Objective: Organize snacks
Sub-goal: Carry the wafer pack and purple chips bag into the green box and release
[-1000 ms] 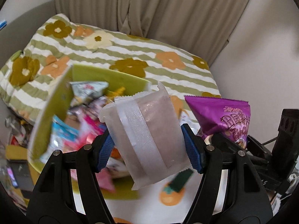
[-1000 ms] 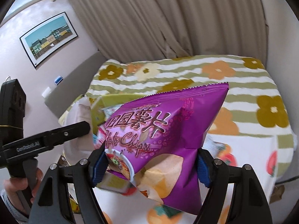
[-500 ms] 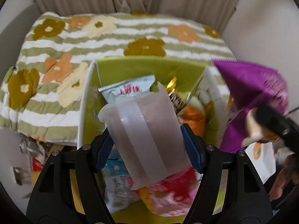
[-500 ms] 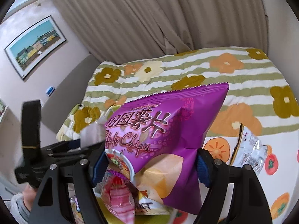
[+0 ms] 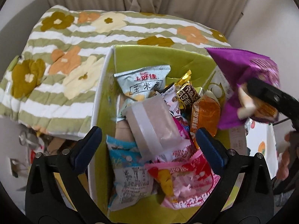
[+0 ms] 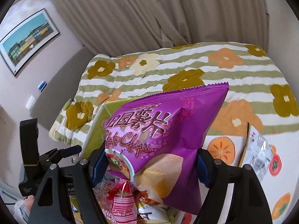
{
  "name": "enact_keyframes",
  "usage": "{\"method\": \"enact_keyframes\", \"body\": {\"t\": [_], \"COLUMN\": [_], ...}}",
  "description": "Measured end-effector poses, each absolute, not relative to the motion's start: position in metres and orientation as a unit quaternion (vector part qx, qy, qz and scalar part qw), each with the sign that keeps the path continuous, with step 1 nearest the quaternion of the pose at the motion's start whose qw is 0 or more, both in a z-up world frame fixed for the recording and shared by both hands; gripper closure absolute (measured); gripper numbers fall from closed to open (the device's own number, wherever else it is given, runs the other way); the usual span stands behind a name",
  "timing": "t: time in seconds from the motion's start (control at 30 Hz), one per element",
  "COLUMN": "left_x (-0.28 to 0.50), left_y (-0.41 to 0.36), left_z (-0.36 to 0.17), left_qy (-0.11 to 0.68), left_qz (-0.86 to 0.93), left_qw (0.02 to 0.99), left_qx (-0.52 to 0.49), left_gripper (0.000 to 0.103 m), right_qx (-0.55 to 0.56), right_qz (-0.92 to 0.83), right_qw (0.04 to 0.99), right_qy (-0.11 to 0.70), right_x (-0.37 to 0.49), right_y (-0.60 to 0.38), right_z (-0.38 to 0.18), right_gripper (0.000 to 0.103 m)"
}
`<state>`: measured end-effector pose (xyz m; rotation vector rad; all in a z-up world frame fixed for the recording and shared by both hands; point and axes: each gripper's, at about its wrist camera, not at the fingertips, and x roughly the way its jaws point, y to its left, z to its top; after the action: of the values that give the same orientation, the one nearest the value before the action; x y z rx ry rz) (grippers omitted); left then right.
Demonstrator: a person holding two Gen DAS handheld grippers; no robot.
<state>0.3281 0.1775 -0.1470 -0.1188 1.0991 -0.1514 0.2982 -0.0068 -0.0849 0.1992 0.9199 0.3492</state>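
Note:
A green box [image 5: 162, 56] full of snack packets stands on the bed. My left gripper [image 5: 147, 140] is open just above it. A frosted pale pink packet [image 5: 153, 123] lies between the jaws on top of the pile, touching neither pad. My right gripper [image 6: 151, 160] is shut on a purple potato chips bag [image 6: 164, 128] and holds it over the box's right side. The bag also shows in the left wrist view [image 5: 246, 82]. The box edge shows in the right wrist view [image 6: 97, 123].
A striped flower quilt [image 5: 65, 56] covers the bed behind the box. A white cloth with orange fruit prints [image 6: 220, 149] lies to the right, with a clear packet [image 6: 259, 153] on it. Curtains hang behind. Clutter lies on the floor at the left [image 5: 28, 140].
My left gripper opened and let go of the frosted packet, which dropped onto the pile in the box. My right gripper brought the purple bag lower over the box.

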Motion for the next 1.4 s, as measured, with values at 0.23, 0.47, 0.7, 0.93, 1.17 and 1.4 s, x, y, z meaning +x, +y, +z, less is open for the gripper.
{"method": "enact_keyframes", "body": {"t": [0.23,0.47,0.7,0.93,1.17,1.4], "left_x": [0.33,0.332,0.328,0.318,0.302,0.286], "left_y": [0.179,0.184,0.183,0.181,0.179,0.16], "left_z": [-0.15,-0.154,-0.156,-0.144,-0.124,-0.104], "left_qy": [0.522,0.531,0.532,0.521,0.503,0.484], "left_qz": [-0.059,-0.058,-0.066,-0.075,-0.088,-0.125], "left_qw": [0.849,0.843,0.842,0.848,0.858,0.865], "left_qx": [-0.048,-0.064,-0.065,-0.059,-0.048,-0.032], "left_gripper": [0.003,0.003,0.003,0.003,0.003,0.003], "right_qx": [0.084,0.073,0.069,0.071,0.073,0.074], "right_qz": [0.194,0.206,0.199,0.185,0.179,0.154], "right_qw": [0.863,0.852,0.859,0.867,0.88,0.893], "right_qy": [0.458,0.475,0.467,0.457,0.435,0.416], "right_x": [0.326,0.347,0.34,0.322,0.296,0.263], "right_y": [0.011,0.03,0.028,0.021,0.02,0.004], "right_z": [-0.097,-0.111,-0.109,-0.098,-0.078,-0.06], "right_gripper": [0.027,0.021,0.011,0.011,0.011,0.011]}}
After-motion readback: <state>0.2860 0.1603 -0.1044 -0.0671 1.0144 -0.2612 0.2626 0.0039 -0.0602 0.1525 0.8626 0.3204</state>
